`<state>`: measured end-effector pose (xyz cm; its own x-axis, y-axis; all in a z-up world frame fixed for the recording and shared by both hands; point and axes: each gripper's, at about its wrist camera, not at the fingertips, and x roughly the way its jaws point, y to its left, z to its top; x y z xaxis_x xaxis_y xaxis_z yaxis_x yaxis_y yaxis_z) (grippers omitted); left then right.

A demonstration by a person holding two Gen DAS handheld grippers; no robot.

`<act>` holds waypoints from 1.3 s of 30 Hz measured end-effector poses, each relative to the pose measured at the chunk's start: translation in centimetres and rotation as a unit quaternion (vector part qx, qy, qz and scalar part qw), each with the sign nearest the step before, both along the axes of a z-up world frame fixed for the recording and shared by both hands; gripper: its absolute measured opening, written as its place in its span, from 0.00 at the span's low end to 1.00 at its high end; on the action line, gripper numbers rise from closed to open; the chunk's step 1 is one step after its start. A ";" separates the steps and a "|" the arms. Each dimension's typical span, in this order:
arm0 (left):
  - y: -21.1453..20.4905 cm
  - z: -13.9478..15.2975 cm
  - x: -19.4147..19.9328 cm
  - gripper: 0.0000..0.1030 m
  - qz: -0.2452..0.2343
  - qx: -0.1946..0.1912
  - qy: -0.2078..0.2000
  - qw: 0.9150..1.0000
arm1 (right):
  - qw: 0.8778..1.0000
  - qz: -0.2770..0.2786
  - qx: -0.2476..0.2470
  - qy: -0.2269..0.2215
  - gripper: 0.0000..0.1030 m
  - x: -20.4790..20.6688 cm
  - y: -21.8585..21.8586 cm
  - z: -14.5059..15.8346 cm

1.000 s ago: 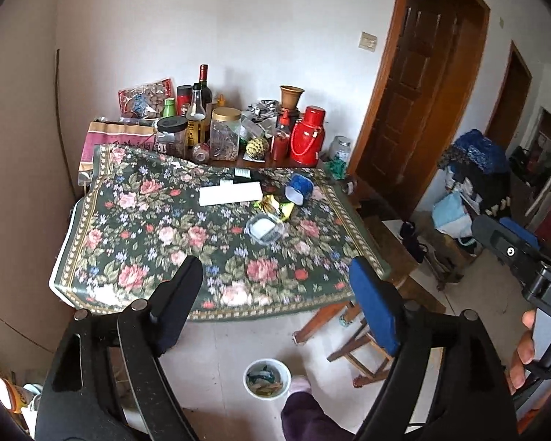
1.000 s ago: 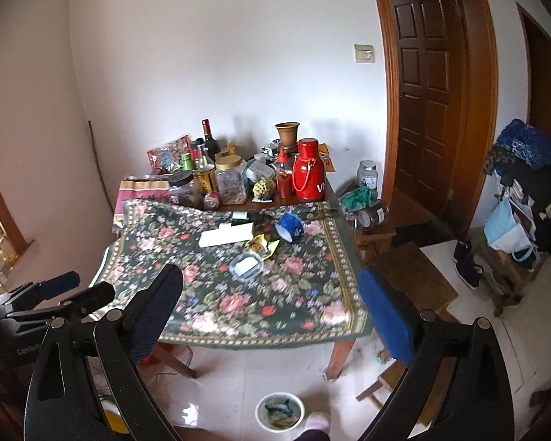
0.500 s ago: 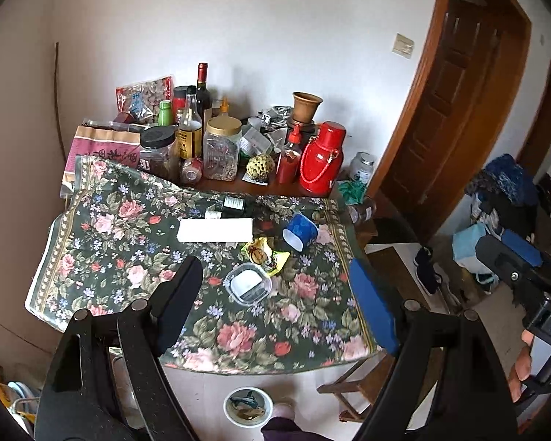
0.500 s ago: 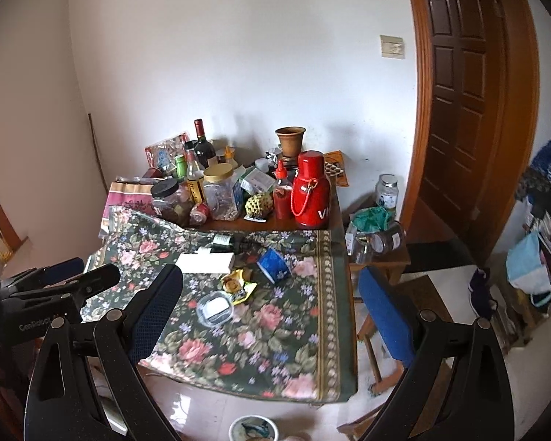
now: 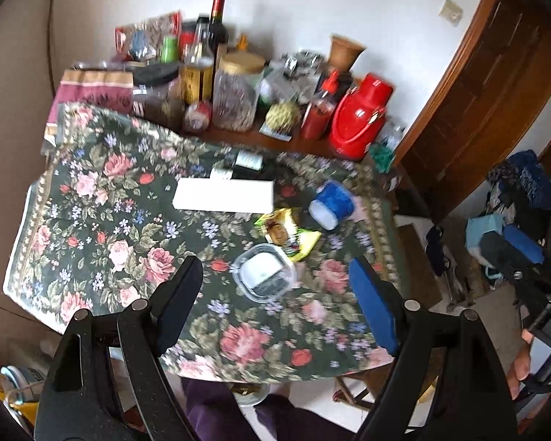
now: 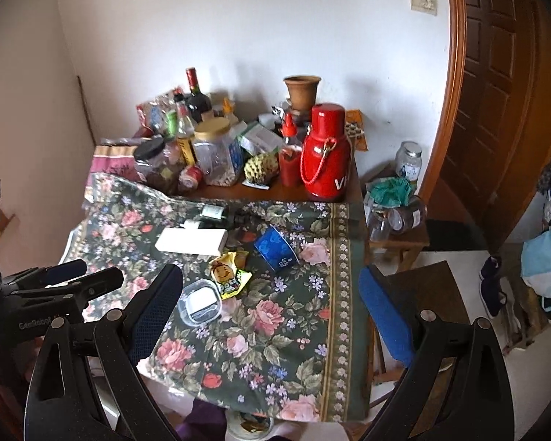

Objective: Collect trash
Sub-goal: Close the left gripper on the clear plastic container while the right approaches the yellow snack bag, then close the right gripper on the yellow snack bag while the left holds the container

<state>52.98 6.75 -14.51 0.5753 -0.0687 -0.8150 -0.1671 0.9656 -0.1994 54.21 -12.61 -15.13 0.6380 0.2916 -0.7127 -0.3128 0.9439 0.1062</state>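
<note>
On the floral tablecloth point(image 5: 103, 228) point(image 6: 275, 330) lie a clear plastic tub point(image 5: 264, 273) point(image 6: 201, 302), a yellow snack wrapper point(image 5: 286, 233) point(image 6: 228, 273), a blue cup on its side point(image 5: 330, 204) point(image 6: 275, 250) and a white flat box point(image 5: 224, 194) point(image 6: 191, 240). My left gripper point(image 5: 275, 305) is open and empty, above the table's near edge, just short of the tub. My right gripper point(image 6: 272, 308) is open and empty, over the table's near right part. A small bin point(image 6: 248, 424) with scraps stands on the floor below the table edge.
Bottles, jars and a red thermos point(image 5: 360, 121) point(image 6: 325, 150) crowd the table's far side against the wall. A low stool with jars point(image 6: 396, 217) stands right of the table. A brown door point(image 6: 496, 92) is at right, with bags and clothes point(image 5: 514, 198) beside it.
Both grippers have moved forward and closer over the table, so the trash items look larger. The floor bin has slid to the bottom edge of view. Jaws stay open.
</note>
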 end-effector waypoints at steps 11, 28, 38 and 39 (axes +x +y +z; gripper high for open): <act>5.0 -10.9 9.1 0.54 -0.095 -0.059 0.141 0.984 | 0.993 -0.063 0.000 0.095 0.93 5.6 4.0 -5.6; 3.5 -17.9 12.0 0.12 -0.151 -0.076 0.189 0.967 | 0.981 -0.072 -0.002 0.180 0.92 9.0 5.7 -12.9; 6.1 -16.3 10.5 0.00 -0.125 -0.073 0.169 0.975 | 0.972 -0.064 0.030 0.222 0.92 10.5 6.6 -16.0; 6.6 -15.9 10.3 0.00 -0.120 -0.069 0.164 0.977 | 0.971 -0.063 0.035 0.226 0.92 10.7 6.8 -16.5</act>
<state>63.30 13.32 -30.37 0.2385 -0.2916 -0.9264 -0.0158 0.9526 -0.3039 64.92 -5.82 -31.64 0.2971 0.2891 -0.9100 -0.1020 0.9572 0.2708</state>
